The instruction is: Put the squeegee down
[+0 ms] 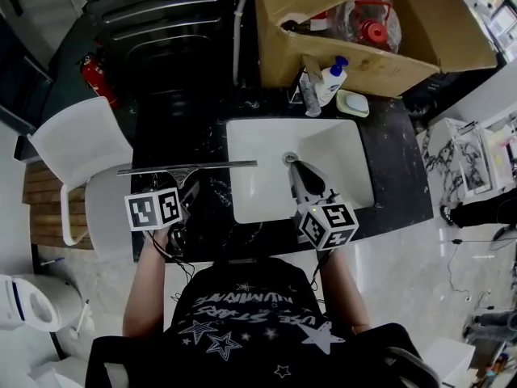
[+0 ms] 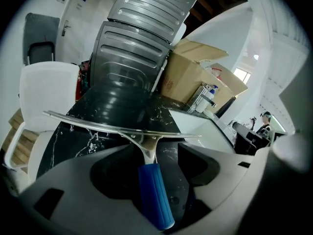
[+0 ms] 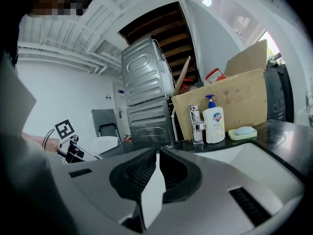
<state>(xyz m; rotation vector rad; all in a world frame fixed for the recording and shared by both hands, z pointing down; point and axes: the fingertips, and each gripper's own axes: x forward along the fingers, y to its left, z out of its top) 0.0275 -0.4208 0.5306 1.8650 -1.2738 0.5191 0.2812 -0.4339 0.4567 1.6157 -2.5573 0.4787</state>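
Note:
The squeegee (image 1: 186, 167) has a long metal blade and a blue handle (image 2: 155, 192). Its blade (image 2: 122, 129) stretches across the black marble counter (image 1: 174, 136) left of the white sink (image 1: 266, 184). My left gripper (image 1: 187, 186) is around the handle, and in the left gripper view (image 2: 154, 153) the jaws stand wide, with a gap between each pad and the handle. My right gripper (image 1: 300, 172) hovers over the sink basin. In the right gripper view (image 3: 157, 153) its jaws meet at the tips with nothing held.
A faucet (image 1: 309, 87), a soap bottle (image 1: 331, 79) and a soap dish (image 1: 353, 103) stand behind the sink, before a big cardboard box (image 1: 363, 63). A white chair (image 1: 81, 144) and a red fire extinguisher (image 1: 97, 78) are left of the counter. Stacked metal appliances (image 2: 142, 38) stand behind it.

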